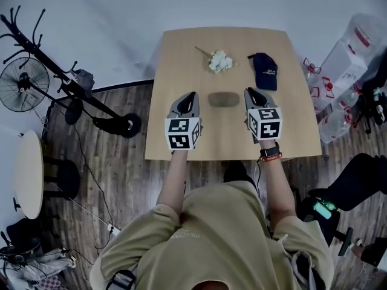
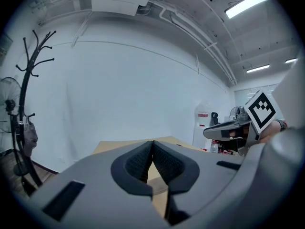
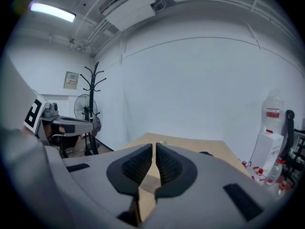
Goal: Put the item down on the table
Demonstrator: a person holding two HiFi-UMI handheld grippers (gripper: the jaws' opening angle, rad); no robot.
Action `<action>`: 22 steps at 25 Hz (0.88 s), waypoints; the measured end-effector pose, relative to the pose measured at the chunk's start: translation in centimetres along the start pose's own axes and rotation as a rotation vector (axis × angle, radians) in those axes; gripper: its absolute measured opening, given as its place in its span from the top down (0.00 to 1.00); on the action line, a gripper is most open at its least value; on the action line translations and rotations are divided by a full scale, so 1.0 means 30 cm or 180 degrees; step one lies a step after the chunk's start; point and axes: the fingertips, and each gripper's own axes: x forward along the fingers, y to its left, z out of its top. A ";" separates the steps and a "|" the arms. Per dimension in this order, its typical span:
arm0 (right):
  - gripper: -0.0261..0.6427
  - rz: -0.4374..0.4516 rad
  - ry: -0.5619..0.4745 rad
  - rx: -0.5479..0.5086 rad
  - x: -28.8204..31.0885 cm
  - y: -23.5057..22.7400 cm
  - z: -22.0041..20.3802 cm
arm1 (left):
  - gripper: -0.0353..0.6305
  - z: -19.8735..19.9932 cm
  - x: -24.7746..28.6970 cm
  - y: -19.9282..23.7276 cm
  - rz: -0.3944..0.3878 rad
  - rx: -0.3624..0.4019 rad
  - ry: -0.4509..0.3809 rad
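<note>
A grey oblong item (image 1: 224,99) lies flat on the wooden table (image 1: 181,53), between my two grippers and touched by neither. My left gripper (image 1: 190,95) hovers just left of it, jaws together and nothing between them (image 2: 152,144). To the item's right my right gripper (image 1: 251,92) stands shut and empty (image 3: 156,147). Both grippers point toward the far side of the table. The item itself is hidden in both gripper views.
A small bunch of white flowers (image 1: 221,61) and a dark blue cap (image 1: 264,70) lie farther back on the table. A coat stand (image 1: 60,77) and fan (image 1: 24,83) are on the left, a round white table (image 1: 28,174) lower left, water bottles (image 1: 344,71) on the right.
</note>
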 end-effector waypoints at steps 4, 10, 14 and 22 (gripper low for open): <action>0.92 -0.0104 -0.0122 0.0047 -0.040 0.013 0.008 | 0.91 0.017 -0.024 0.004 0.0041 -0.0004 -0.0061; 0.94 -0.0351 -0.0612 0.0036 -0.106 0.018 0.058 | 0.91 0.044 -0.046 -0.003 0.0092 0.0061 -0.0240; 0.94 -0.0436 -0.0643 0.0013 -0.103 0.036 0.067 | 0.91 0.058 -0.055 0.013 0.0126 0.0083 -0.0327; 0.94 -0.0439 -0.0617 0.0084 -0.085 0.058 0.048 | 0.91 0.048 -0.055 0.020 0.0104 0.0116 -0.0327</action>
